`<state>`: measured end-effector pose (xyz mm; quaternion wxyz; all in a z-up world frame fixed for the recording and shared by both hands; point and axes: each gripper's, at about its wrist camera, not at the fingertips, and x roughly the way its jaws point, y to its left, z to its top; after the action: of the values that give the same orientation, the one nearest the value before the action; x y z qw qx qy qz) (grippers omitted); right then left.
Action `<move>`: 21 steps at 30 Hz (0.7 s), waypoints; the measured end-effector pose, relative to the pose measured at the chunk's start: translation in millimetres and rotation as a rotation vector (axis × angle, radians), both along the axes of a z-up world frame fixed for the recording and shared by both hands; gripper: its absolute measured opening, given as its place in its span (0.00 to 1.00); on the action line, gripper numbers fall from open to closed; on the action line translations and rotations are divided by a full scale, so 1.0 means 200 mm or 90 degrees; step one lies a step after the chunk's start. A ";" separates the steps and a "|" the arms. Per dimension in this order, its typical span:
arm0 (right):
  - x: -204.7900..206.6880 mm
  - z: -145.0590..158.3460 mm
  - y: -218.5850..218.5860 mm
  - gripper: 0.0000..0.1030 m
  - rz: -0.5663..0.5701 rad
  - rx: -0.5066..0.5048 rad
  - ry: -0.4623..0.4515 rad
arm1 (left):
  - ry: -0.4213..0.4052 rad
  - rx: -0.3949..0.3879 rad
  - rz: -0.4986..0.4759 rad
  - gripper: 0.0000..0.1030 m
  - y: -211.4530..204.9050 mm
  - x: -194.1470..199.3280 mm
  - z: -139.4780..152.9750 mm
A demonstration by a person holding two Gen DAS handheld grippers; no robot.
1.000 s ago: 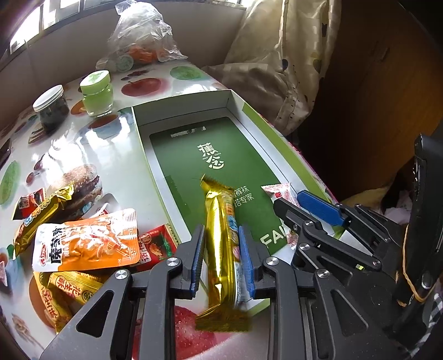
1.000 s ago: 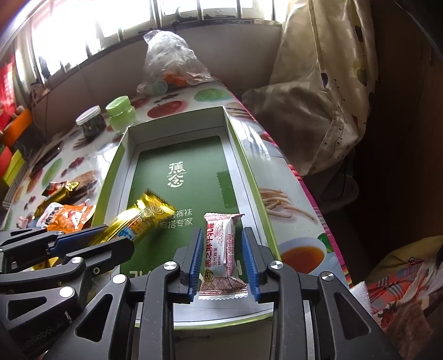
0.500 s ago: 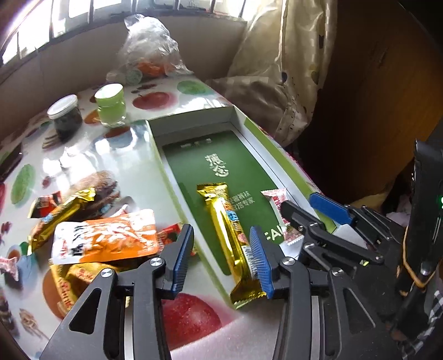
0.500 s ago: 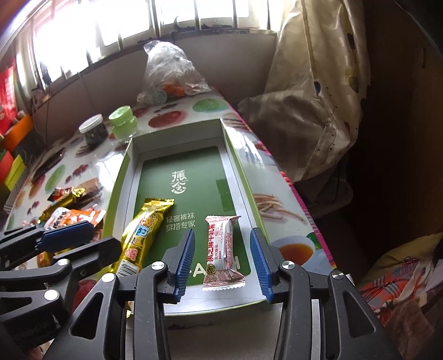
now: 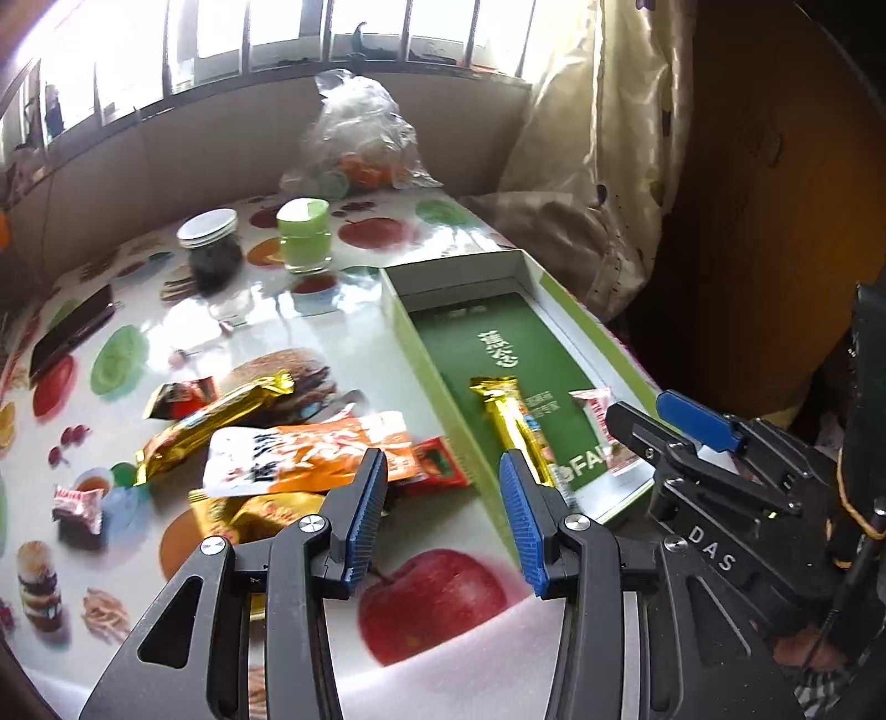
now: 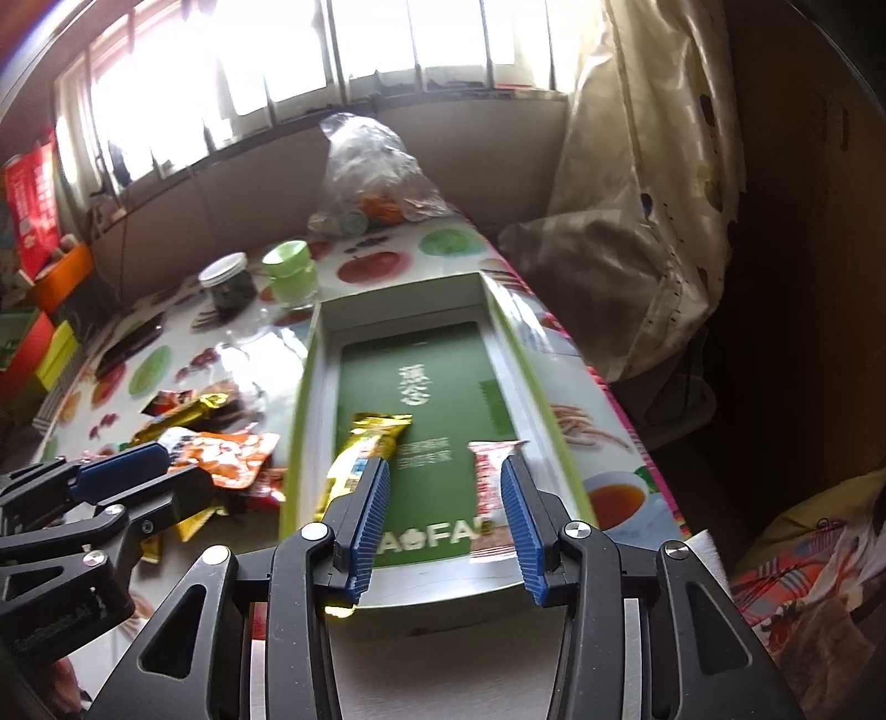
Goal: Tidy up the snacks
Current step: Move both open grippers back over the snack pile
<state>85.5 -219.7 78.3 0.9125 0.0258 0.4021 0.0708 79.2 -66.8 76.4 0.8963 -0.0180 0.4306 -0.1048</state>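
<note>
Left gripper [image 5: 437, 493] and right gripper [image 6: 443, 501] both agape, empty; gold foil bar [image 6: 365, 454] and pink-white wrapped snack [image 6: 487, 482] lie in green-lined shallow box [image 6: 299, 410]; loose orange pouch [image 5: 310, 454] beside it.

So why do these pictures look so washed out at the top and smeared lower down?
Left wrist view: the window is blown out white, the table carries glare streaks, and the orange packet is motion-blurred. Right wrist view: the same burnt-out window, blurred box lettering, and fisheye bending at the dark corners.
</note>
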 end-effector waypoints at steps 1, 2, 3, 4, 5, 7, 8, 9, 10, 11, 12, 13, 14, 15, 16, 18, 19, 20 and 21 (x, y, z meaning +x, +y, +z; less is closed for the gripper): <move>-0.01 0.00 0.01 0.40 0.004 0.002 -0.001 | 0.000 0.003 0.004 0.43 0.01 -0.01 0.00; -0.02 0.01 0.04 0.40 0.010 0.004 -0.001 | 0.002 0.004 0.009 0.43 0.03 -0.02 -0.01; -0.02 0.01 0.05 0.40 0.015 0.005 -0.001 | 0.003 0.002 0.014 0.43 0.06 -0.03 -0.01; -0.03 0.01 0.07 0.40 0.021 0.005 -0.002 | 0.005 -0.001 0.021 0.43 0.08 -0.04 -0.02; -0.03 0.01 0.10 0.40 0.028 0.007 -0.002 | 0.007 -0.005 0.030 0.43 0.11 -0.05 -0.02; -0.04 0.01 0.14 0.40 0.040 0.011 0.000 | 0.010 -0.008 0.049 0.43 0.17 -0.07 -0.03; -0.04 0.01 0.16 0.40 0.046 0.012 0.000 | 0.007 -0.009 0.059 0.43 0.21 -0.08 -0.04; -0.04 0.01 0.19 0.40 0.055 0.013 0.001 | 0.006 -0.009 0.066 0.43 0.24 -0.09 -0.04; -0.04 0.00 0.21 0.40 0.062 0.012 0.001 | 0.007 -0.012 0.077 0.43 0.28 -0.10 -0.05; -0.05 0.00 0.24 0.40 0.071 0.011 0.003 | 0.009 -0.019 0.088 0.43 0.32 -0.11 -0.05; -0.05 -0.01 0.26 0.40 0.079 0.011 0.005 | 0.012 -0.023 0.098 0.43 0.36 -0.11 -0.06; -0.04 -0.01 0.28 0.40 0.085 0.011 0.006 | 0.013 -0.022 0.109 0.43 0.38 -0.12 -0.07; -0.04 -0.02 0.31 0.40 0.095 0.011 0.008 | 0.011 -0.017 0.119 0.42 0.41 -0.12 -0.07; -0.04 -0.02 0.33 0.40 0.103 0.010 0.010 | 0.012 -0.015 0.125 0.43 0.44 -0.13 -0.08; -0.04 -0.03 0.36 0.40 0.112 0.008 0.011 | 0.015 -0.018 0.130 0.42 0.46 -0.14 -0.09; -0.03 -0.04 0.41 0.40 0.137 0.001 0.010 | 0.025 -0.030 0.140 0.42 0.52 -0.14 -0.12; -0.03 -0.05 0.44 0.40 0.148 -0.003 0.010 | 0.029 -0.032 0.144 0.42 0.53 -0.15 -0.13; -0.03 -0.05 0.47 0.40 0.159 -0.008 0.013 | 0.031 -0.028 0.150 0.42 0.55 -0.15 -0.14; -0.02 -0.06 0.49 0.40 0.166 -0.010 0.015 | 0.033 -0.027 0.151 0.42 0.57 -0.15 -0.15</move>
<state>81.4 -121.8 66.1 0.8908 -0.0331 0.4134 0.1856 48.2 46.2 46.1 0.8904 -0.0905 0.4461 -0.0063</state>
